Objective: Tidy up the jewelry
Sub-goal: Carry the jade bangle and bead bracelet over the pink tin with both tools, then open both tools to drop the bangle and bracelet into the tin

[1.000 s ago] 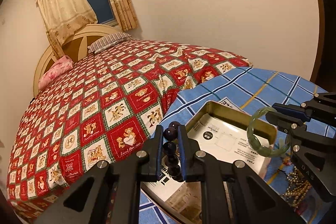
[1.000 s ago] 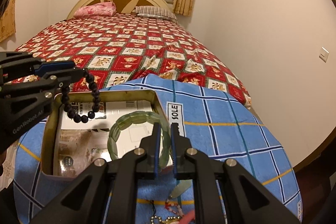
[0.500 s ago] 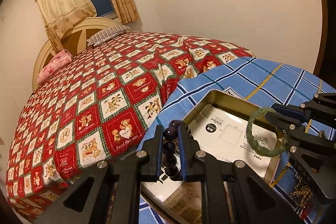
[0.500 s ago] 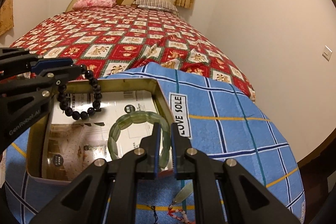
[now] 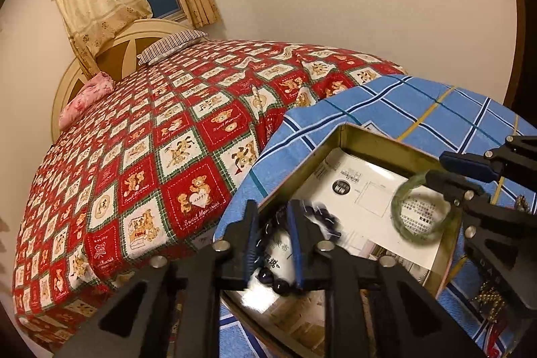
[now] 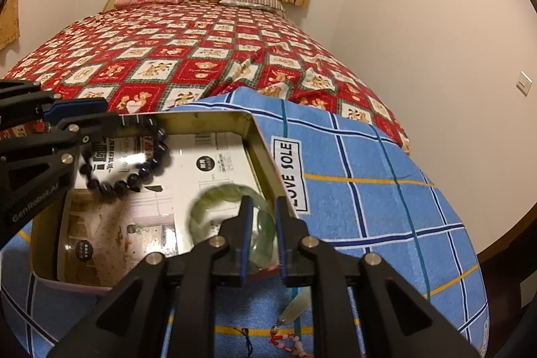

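Left wrist view: left hand-held gripper (image 5: 272,244) with jaws opening, dark bead bracelet (image 5: 302,244) blurred and loose between them over the tin's (image 5: 376,136) near-left corner; right wrist view: right hand-held gripper (image 6: 263,234) also opening, green bangle (image 6: 214,207) blurred, slipping free by the tin's right wall, on the blue plaid cloth (image 6: 362,190)

The tin tray (image 6: 265,150) looks like dull brass-toned metal, lined with glossy printed paper (image 6: 214,170). The green bangle (image 6: 214,197) is translucent and polished; the dark beads (image 6: 157,156) shine. The blue checked cloth (image 6: 369,190) is matt and towel-like.
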